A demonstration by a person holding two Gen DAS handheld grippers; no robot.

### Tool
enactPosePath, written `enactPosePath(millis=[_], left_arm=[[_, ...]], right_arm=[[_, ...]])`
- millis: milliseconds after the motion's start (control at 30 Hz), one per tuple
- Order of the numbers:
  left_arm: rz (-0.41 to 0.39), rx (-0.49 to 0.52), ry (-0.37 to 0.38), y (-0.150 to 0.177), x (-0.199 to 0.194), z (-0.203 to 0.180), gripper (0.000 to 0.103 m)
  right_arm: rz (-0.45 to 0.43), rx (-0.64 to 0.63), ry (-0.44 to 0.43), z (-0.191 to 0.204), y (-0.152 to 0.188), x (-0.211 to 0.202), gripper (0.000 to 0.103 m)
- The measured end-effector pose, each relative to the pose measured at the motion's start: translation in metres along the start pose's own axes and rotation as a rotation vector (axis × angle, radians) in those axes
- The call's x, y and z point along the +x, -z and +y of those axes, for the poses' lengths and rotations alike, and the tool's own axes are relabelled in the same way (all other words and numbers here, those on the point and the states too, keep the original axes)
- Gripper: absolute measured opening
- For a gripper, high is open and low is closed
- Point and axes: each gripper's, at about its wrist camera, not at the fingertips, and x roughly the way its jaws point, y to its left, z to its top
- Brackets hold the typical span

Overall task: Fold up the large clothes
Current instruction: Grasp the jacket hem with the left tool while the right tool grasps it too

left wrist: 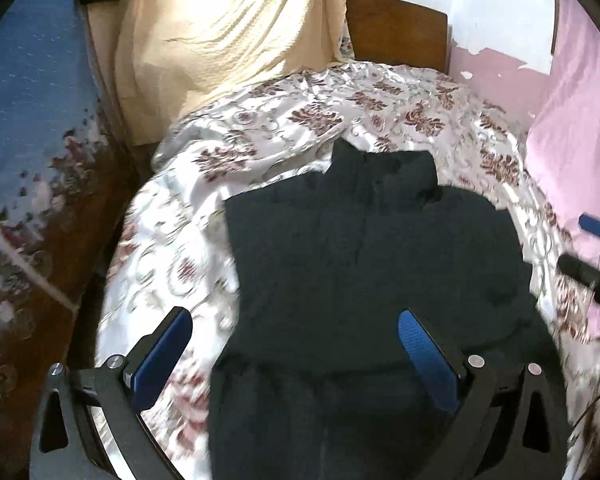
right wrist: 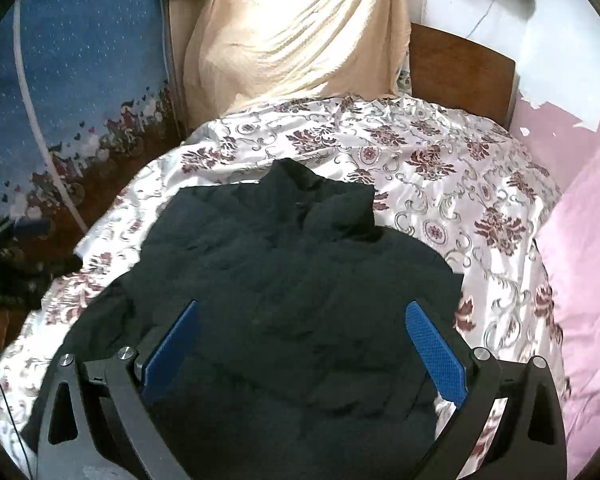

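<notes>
Spread across a bed under a white floral bedspread, with cream cloth draped over the headboard end and a pink wall along the right side. Lay flat on that bedspread as a dark jacket, collar toward the headboard, hem toward the cameras, quilted and somewhat rumpled.

Hovered above the jacket's lower part as the left gripper, jaws wide apart and holding nothing: left blue pad over the bedspread just beside the jacket's left edge, right pad over dark fabric. Could not be judged from that view whether the pads touched the cloth.

Hung over the jacket's lower right part as the right gripper, jaws likewise spread and empty, both blue pads over dark fabric, the right one near the jacket's right edge. Appeared also at the right rim of the left wrist view, beside the jacket's far edge.
</notes>
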Motion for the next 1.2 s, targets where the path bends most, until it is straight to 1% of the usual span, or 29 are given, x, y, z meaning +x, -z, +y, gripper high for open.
enactPosePath(millis=[167,267,300,400,467,500,567,633,733,800,833,867,900,933,967,1000,1033,1067,1100,1167,1200], left_arm=[[-0.024,0.038,0.063,-0.042,0.046,-0.014,0.103],[-0.03,0.041,0.116,-0.07,0.077,-0.018,0.103],[-0.039,0.045,0.117,-0.081,0.089,-0.02,0.103],[-0.047,0.051,0.077,-0.112,0.13,-0.023,0.103],[-0.046,0.038,0.044,-0.129,0.155,-0.024,0.103],[-0.049,0.026,0.045,-0.136,0.166,-0.024,0.103],[-0.049,-0.006,0.058,-0.151,0.191,-0.027,0.103],[-0.044,-0.015,0.062,-0.162,0.21,-0.034,0.103],[-0.033,-0.02,0.046,-0.168,0.235,-0.044,0.103],[0.007,-0.054,0.021,-0.169,0.254,-0.046,0.103],[0.017,-0.062,0.009,-0.169,0.26,-0.046,0.103],[0.018,-0.074,-0.003,-0.169,0.265,-0.044,0.099],[0.014,-0.087,-0.001,-0.169,0.268,-0.042,0.088],[0.014,-0.108,0.02,-0.169,0.27,-0.039,0.077],[0.014,-0.126,0.049,-0.169,0.272,-0.036,0.071],[0.018,-0.147,0.084,-0.168,0.273,-0.032,0.053],[0.028,-0.167,0.128,-0.167,0.274,-0.03,0.025],[0.035,-0.183,0.195,-0.165,0.274,-0.029,0.012],[0.025,-0.191,0.228,-0.162,0.271,-0.03,0.01],[-0.026,-0.164,0.213,-0.153,0.254,-0.032,0.009],[-0.045,-0.142,0.195,-0.148,0.243,-0.033,0.008]], right_arm=[[0.028,-0.014,0.016,-0.021,-0.019,0.053,0.1],[0.034,0.032,0.022,-0.04,-0.034,0.09,0.1],[0.033,0.062,0.014,-0.048,-0.042,0.106,0.1],[0.03,0.135,0.008,-0.062,-0.057,0.146,0.1],[0.031,0.199,0.032,-0.072,-0.067,0.175,0.1],[0.03,0.238,0.062,-0.079,-0.072,0.191,0.1],[0.024,0.281,0.079,-0.085,-0.078,0.213,0.1],[0.02,0.322,0.076,-0.09,-0.087,0.237,0.1],[0.034,0.37,0.037,-0.09,-0.101,0.268,0.1],[0.063,0.399,0.046,-0.087,-0.107,0.289,0.1],[0.094,0.397,0.054,-0.085,-0.108,0.301,0.098],[0.114,0.389,0.059,-0.081,-0.108,0.31,0.087],[0.123,0.38,0.061,-0.079,-0.107,0.315,0.076],[0.133,0.374,0.068,-0.077,-0.105,0.319,0.049],[0.139,0.38,0.058,-0.077,-0.102,0.322,0.039],[0.139,0.388,0.042,-0.077,-0.099,0.323,0.037],[0.132,0.388,0.04,-0.08,-0.098,0.319,0.034],[0.124,0.384,0.036,-0.081,-0.097,0.315,0.029],[0.114,0.378,0.027,-0.079,-0.095,0.309,0.027],[0.093,0.359,0.014,-0.082,-0.094,0.295,0.019],[0.075,0.338,0.01,-0.08,-0.093,0.283,0.018]])
